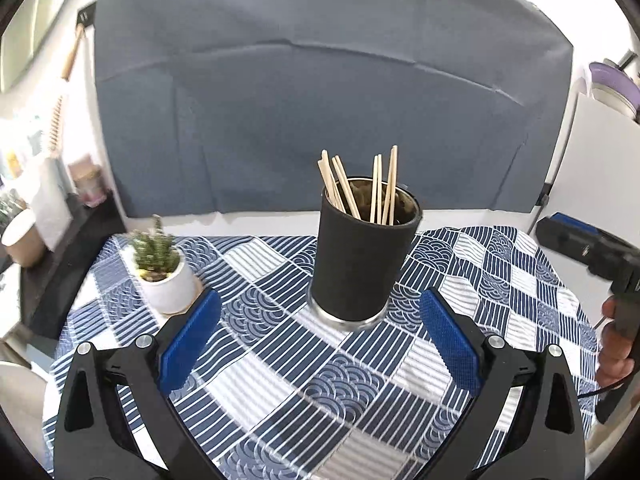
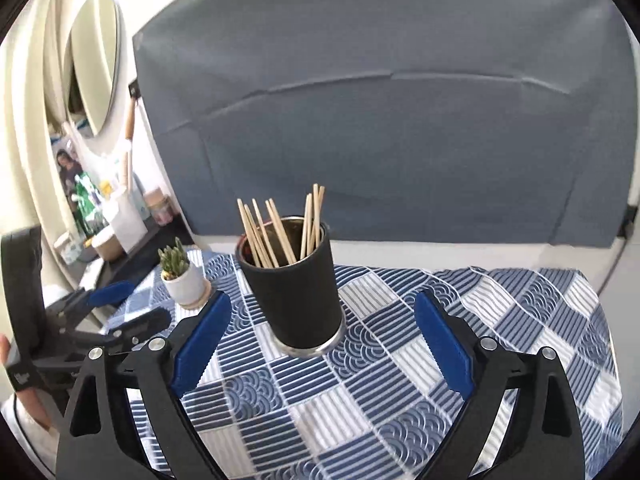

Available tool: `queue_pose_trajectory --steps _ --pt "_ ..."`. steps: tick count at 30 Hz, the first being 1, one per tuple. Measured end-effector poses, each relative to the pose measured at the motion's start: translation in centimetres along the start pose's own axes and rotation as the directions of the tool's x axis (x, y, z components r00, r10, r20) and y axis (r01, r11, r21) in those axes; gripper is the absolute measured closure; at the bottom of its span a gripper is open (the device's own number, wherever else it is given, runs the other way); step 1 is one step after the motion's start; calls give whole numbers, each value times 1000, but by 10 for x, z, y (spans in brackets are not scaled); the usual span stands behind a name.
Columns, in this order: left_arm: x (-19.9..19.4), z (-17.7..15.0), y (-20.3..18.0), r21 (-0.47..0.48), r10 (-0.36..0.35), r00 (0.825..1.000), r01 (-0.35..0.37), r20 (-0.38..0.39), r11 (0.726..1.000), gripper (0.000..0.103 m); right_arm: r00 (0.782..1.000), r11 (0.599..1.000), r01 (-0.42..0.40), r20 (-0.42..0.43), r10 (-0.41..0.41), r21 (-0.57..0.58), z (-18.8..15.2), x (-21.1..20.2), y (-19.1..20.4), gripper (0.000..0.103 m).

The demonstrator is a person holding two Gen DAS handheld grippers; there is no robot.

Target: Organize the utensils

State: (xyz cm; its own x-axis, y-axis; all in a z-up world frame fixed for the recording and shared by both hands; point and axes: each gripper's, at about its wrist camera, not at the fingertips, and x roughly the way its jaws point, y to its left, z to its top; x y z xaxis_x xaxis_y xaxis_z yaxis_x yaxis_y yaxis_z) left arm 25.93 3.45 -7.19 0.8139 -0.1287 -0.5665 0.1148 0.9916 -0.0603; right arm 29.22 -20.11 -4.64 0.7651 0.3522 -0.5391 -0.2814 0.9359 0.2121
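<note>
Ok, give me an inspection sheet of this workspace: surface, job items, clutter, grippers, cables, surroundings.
Surface: table under a blue and white patterned tablecloth, otherwise bare.
Job's things: wooden chopsticks standing in a black utensil cup, upright.
Clutter: small potted succulent beside the cup, apart from it.
Grippers: left gripper open, empty; right gripper open, empty.
Cables: a dark cable at the table's far right edge.
Surroundings: grey backdrop cloth, round mirror, shelf with containers.

Black cup (image 1: 360,264) on blue-white patterned tablecloth (image 1: 280,380); white pot (image 1: 170,288).
</note>
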Motion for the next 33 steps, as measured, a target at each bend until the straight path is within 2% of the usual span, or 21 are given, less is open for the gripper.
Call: queue_pose_trajectory --steps 3,7,14,17,19,21,25,33 --pt "-33 -6 -6 13 28 999 -28 28 1000 6 1000 999 -17 13 17 47 -8 -31 0 12" --pt "-71 -16 -12 15 29 999 -30 22 999 6 1000 998 7 26 -9 54 -24 -75 7 10" --pt "-136 -46 -25 44 55 998 -55 -5 998 6 999 993 31 -34 -27 111 -53 -140 20 8" --pt "-159 -64 -37 88 56 998 -55 -11 995 6 996 988 60 -74 -50 142 -70 -158 22 8" --pt "-176 -76 -49 132 81 997 -81 4 988 6 993 986 94 -88 -82 136 -81 -171 26 8" --pt "-188 -85 -58 156 73 997 -72 -1 985 6 990 984 112 -95 -100 139 -92 -188 30 8" --pt "-215 -96 -70 125 13 1000 -11 -12 992 6 987 985 132 -107 -120 115 -110 -218 40 8" --pt "-260 -117 -84 97 7 1000 -6 -12 995 6 977 980 196 -98 -192 32 -145 -271 65 8"
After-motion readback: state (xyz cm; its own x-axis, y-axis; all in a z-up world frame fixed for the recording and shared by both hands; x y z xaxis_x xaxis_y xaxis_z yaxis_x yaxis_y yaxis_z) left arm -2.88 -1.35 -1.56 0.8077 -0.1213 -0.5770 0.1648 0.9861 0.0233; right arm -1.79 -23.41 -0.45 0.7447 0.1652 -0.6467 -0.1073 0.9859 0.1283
